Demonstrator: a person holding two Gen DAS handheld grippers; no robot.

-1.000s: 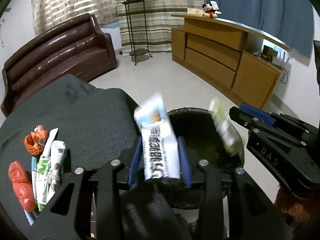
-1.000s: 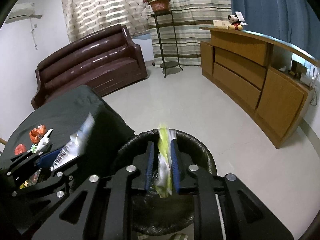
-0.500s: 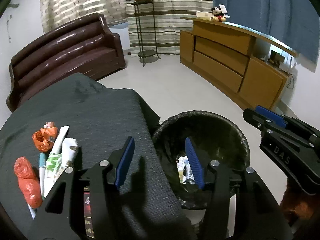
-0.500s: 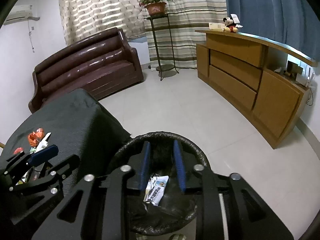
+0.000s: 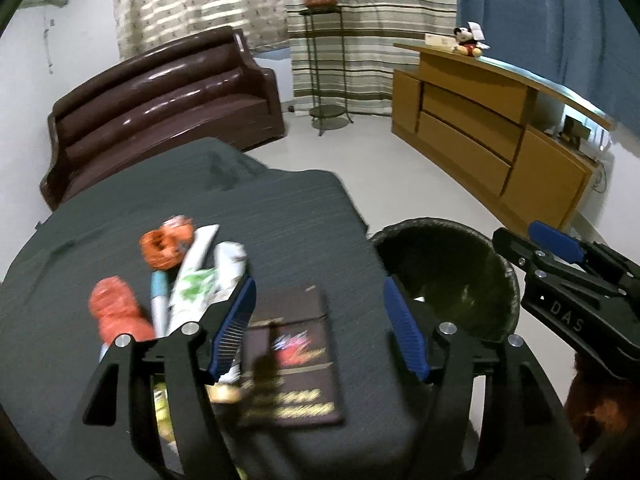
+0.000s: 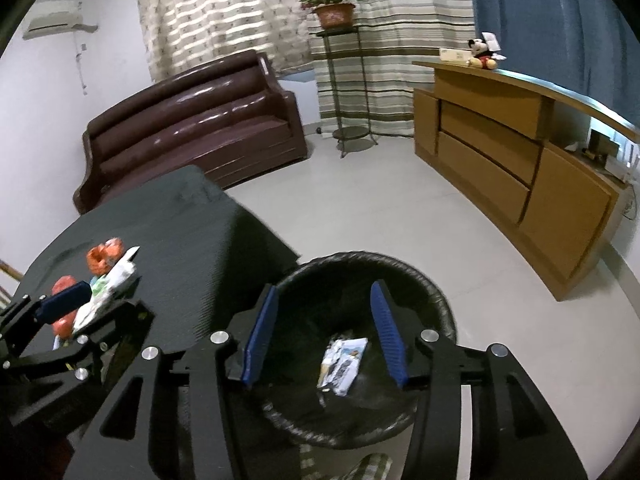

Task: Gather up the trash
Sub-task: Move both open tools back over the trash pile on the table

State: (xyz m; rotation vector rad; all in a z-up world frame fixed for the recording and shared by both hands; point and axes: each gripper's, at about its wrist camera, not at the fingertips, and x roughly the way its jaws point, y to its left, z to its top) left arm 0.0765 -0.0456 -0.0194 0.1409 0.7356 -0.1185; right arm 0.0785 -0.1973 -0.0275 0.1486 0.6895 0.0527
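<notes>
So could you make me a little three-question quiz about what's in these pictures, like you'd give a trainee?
1. True or false: the right gripper is holding a wrapper.
2. Which item lies between the fingers of the left gripper? A) the dark flat packet B) the orange crumpled wrapper C) a plush toy
3. Fill in: the white printed wrapper lies inside the ____.

Key
1. False: it is open, hanging over the black bin.
2. A; the left gripper is open above the packet on the dark table.
3. Bin.
</notes>
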